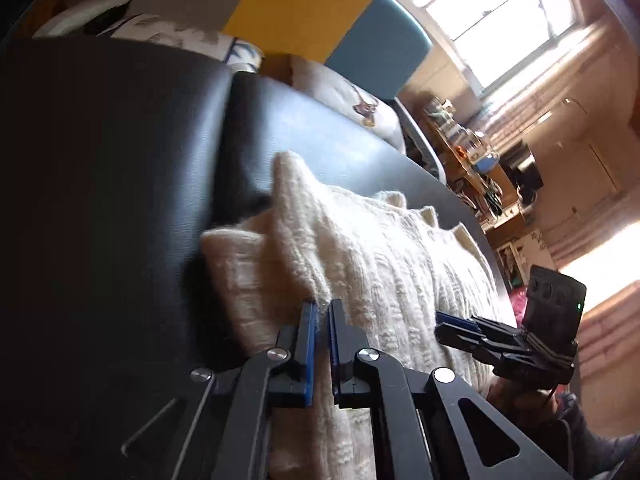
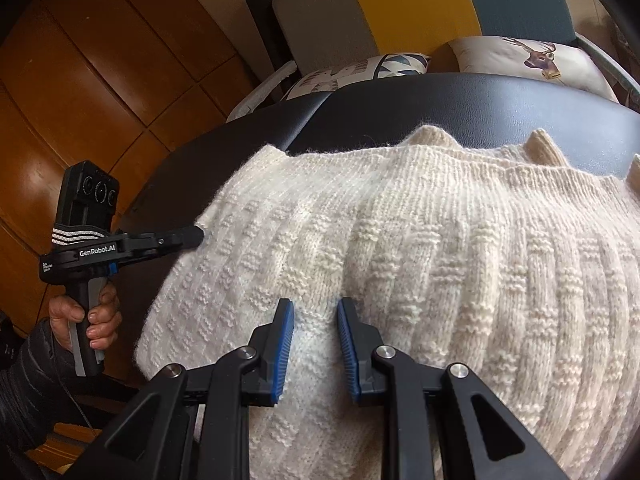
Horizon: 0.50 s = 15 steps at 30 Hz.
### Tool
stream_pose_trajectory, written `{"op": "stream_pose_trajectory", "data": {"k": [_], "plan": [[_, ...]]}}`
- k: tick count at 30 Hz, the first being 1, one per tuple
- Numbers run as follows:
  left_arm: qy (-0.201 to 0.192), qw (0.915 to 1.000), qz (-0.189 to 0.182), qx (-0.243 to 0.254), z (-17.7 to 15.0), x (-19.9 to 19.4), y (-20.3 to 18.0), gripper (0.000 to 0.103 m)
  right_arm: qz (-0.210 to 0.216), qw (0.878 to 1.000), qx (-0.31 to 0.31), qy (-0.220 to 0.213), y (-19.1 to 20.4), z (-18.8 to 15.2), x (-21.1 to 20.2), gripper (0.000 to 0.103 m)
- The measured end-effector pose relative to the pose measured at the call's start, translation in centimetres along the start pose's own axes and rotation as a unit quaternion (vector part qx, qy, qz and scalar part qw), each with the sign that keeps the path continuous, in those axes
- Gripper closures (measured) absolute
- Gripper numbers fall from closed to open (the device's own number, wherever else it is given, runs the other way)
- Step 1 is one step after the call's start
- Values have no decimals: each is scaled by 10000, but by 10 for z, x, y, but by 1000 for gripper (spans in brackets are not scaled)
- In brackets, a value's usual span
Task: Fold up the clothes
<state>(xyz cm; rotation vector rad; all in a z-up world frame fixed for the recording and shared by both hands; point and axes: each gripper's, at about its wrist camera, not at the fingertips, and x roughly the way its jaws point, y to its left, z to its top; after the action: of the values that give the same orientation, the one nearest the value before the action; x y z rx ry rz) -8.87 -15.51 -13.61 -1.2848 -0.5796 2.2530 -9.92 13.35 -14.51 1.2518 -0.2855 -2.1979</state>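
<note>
A cream knitted sweater lies spread on a black leather surface. In the left wrist view my left gripper is shut, pinching a raised fold at the sweater's edge. The right wrist view shows the left gripper from the side, its tip at the sweater's left edge, with a hand on the grip. My right gripper stands open over the knit, fabric lying loose between its blue pads. From the left wrist view the right gripper sits at the sweater's near right side.
A deer-print cushion and a patterned cushion lie behind the black surface. Wooden cupboard doors stand on the left. A cluttered shelf and a bright window are off to the right.
</note>
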Motion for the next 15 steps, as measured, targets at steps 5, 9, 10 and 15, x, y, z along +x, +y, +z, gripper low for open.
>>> {"op": "stream_pose_trajectory", "data": {"k": [5, 9, 10, 15], "plan": [[-293, 9987, 115, -404, -16, -18, 19, 98, 129, 9999, 95, -27, -5, -1, 1, 80], [-111, 9990, 162, -391, -21, -17, 23, 95, 187, 9997, 126, -28, -7, 1, 3, 80], [-145, 9991, 47, -399, -17, -19, 22, 89, 208, 9996, 164, -9, -8, 2, 2, 80], [-135, 9992, 62, -371, 11, -9, 18, 54, 278, 9992, 296, -22, -10, 3, -1, 80]]}}
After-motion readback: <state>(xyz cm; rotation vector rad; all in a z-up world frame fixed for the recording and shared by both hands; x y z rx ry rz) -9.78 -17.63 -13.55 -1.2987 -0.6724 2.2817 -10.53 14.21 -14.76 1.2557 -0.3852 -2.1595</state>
